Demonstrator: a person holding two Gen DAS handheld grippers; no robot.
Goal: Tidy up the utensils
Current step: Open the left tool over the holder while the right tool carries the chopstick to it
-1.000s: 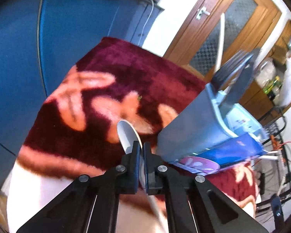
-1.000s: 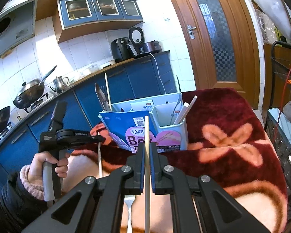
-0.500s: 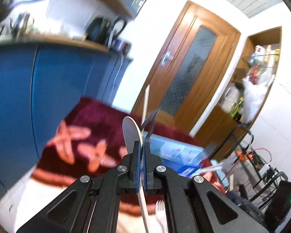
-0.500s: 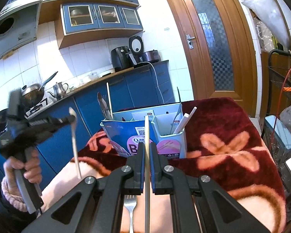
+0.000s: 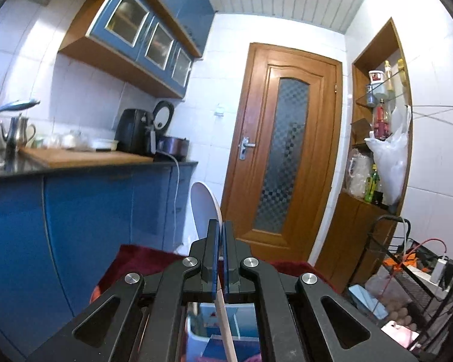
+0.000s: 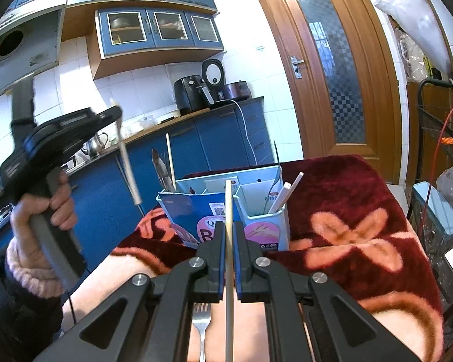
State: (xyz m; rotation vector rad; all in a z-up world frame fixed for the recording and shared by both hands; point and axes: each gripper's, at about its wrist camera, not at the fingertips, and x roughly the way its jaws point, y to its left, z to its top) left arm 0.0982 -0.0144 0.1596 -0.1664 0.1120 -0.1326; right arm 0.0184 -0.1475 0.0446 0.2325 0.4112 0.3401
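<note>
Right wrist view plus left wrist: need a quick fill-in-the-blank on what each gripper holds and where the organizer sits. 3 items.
1. The left gripper is shut on a white ____, bowl end up.
2. The right gripper is shut on a single pale ____ that stands upright between its pads.
3. The utensil organizer stands on a dark red ____ with orange flowers.

Missing words: spoon; chopstick; blanket

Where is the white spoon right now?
Clamped in the left gripper, the white spoon is held in the air, bowl up, left of the utensil box.
</note>
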